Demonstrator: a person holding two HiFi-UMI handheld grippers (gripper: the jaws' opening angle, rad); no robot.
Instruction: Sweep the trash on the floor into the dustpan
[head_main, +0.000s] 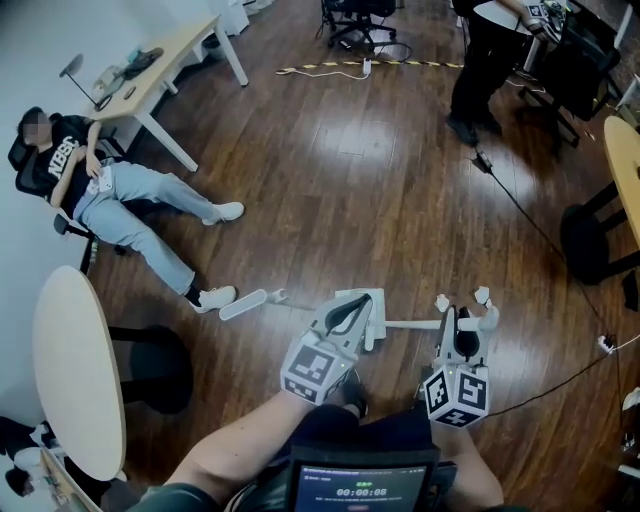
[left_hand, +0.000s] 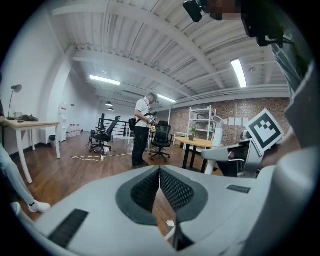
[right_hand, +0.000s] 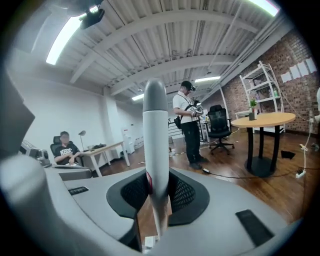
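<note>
Dark wooden floor (head_main: 330, 180) stretches ahead as the right gripper (right_hand: 156, 180) clamps an upright white handle (right_hand: 155, 125), seemingly ready to sweep. The left gripper (left_hand: 159, 171), jaws drawn together on nothing, hovers near a white scrap of trash (left_hand: 170, 223).

You stand on a dark wooden floor (head_main: 350, 170), a round table (head_main: 75, 370) at your left, a brick wall (right_hand: 295, 55) and ceiling striplights (left_hand: 239, 72) beyond.
</note>
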